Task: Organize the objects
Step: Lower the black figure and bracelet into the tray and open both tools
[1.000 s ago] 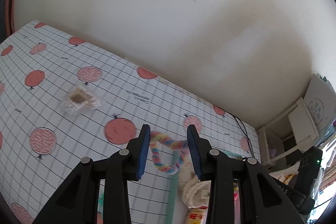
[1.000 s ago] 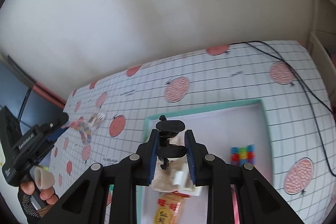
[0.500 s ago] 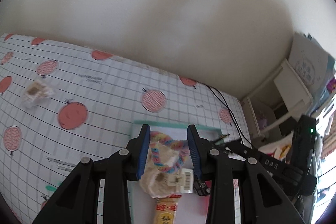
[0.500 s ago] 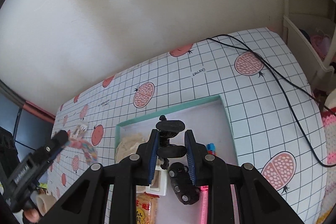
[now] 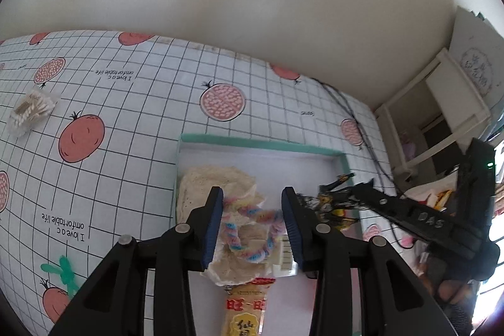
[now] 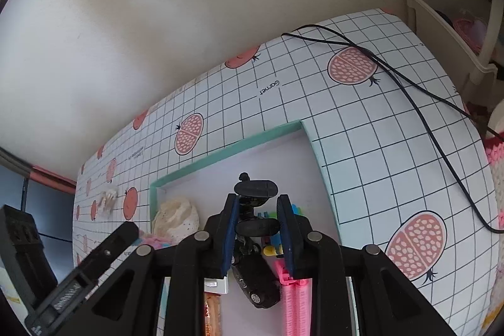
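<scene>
My left gripper (image 5: 252, 221) is shut on a pastel twisted rope loop (image 5: 249, 225) and holds it over the teal-rimmed tray (image 5: 261, 144). Under it in the tray lie a cream knitted cloth (image 5: 211, 181) and a yellow snack packet (image 5: 247, 310). My right gripper (image 6: 258, 230) is shut on a small black mount (image 6: 255, 203) and holds it over the same tray (image 6: 226, 151). Below it I see a black toy car (image 6: 255, 282), a pink comb (image 6: 293, 304) and coloured blocks (image 6: 274, 244). A bag of cotton swabs (image 5: 30, 112) lies on the tablecloth at the left.
The table has a checked cloth with fruit prints (image 5: 220, 101). A black cable (image 6: 409, 90) runs across its right side. A white shelf unit (image 5: 441, 115) stands to the right. A green twisted piece (image 5: 63, 268) lies at the near left. A wall is behind.
My left gripper has carried the rope loop rightward from the open tablecloth to over the tray. My right gripper has shifted right over the tray with the black mount still in it.
</scene>
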Available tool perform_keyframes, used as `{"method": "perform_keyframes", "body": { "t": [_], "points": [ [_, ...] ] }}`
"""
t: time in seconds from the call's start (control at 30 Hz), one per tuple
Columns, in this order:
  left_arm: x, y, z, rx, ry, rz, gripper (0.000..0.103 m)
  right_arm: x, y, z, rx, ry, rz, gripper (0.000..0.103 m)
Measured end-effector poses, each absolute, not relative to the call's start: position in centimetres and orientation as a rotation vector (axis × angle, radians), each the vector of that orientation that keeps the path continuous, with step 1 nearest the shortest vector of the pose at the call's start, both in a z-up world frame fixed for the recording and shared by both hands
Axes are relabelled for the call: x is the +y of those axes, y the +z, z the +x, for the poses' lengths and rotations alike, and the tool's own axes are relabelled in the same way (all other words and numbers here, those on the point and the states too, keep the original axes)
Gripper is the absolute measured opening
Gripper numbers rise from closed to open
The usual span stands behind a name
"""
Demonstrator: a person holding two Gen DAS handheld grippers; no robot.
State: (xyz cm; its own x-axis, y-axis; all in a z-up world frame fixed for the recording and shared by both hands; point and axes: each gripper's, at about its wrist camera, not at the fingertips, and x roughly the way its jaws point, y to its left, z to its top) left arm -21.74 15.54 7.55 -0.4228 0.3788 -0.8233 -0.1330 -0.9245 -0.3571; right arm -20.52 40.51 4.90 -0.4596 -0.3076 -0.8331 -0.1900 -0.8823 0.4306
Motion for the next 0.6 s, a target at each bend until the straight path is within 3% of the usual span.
{"method": "perform_keyframes", "body": {
  "t": [0.07,0.2,0.3,0.6],
  "points": [
    [15.4,7.0,-21.9,-0.341,2.396,-1.492,0.041,40.6,4.9,-20.5,-0.725,-2.536,1.606,0.027],
    [15.0,6.6,-22.1,-0.352,2.408,-1.503,0.055,40.8,4.9,-20.6,-0.754,-2.535,1.596,0.029],
    [15.0,7.0,-22.1,-0.348,2.423,-1.483,0.059,40.9,5.0,-20.7,-0.752,-2.542,1.590,0.044],
    [14.4,8.8,-21.9,-0.342,2.459,-1.431,0.059,40.6,6.5,-20.5,-0.710,-2.569,1.566,0.045]
  ]
}}
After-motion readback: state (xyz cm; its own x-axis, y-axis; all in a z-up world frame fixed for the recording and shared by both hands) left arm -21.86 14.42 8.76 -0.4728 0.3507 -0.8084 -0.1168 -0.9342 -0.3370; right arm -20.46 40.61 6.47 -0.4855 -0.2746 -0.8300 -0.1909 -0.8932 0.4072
